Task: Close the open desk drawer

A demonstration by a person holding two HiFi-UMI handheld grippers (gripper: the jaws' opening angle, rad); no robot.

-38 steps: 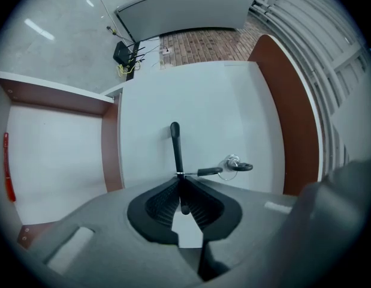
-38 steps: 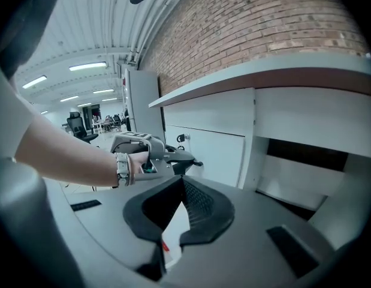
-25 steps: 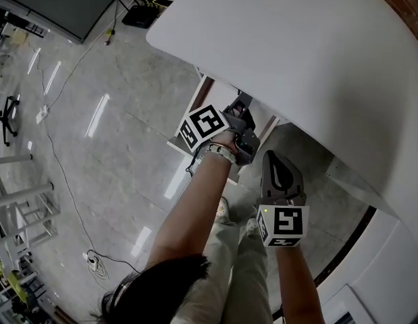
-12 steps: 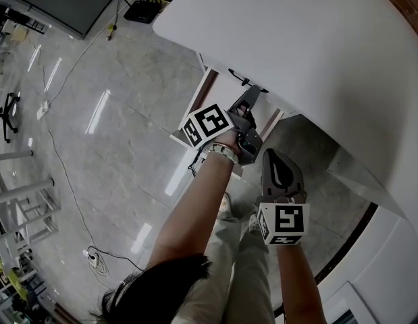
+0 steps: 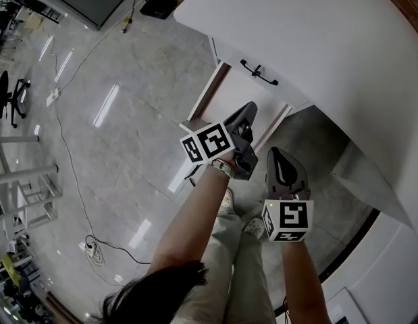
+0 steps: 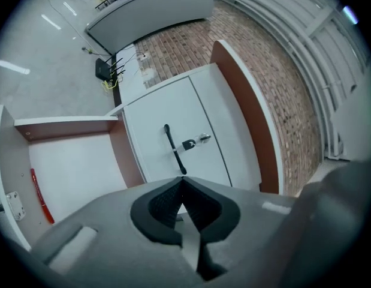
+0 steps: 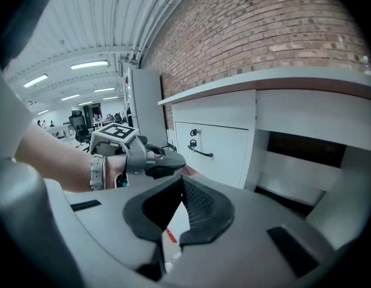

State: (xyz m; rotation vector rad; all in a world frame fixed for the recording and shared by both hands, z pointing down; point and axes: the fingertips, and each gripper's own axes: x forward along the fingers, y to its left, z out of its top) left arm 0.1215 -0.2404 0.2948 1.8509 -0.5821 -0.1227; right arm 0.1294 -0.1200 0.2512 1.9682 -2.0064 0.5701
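Two tongs empty: left tongs (image 6: 184, 182) just closed, right tongs (image 7: 182, 180) together; smooth white drawer (image 6: 77, 173) open.

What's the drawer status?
Left hand-held gripper just closed, empty; right hand-held gripper shut, empty. Upper drawer shut; lower drawer open, red pen inside. Nothing seen blocking.

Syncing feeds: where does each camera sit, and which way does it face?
Head view: on the head, steeply down; shows forearms, left gripper, right gripper.
Left gripper view: on that gripper, facing black handle and open drawer; own fingers show.
Right gripper view: facing the desk; own fingers, left gripper show.
Shared: the black handle.
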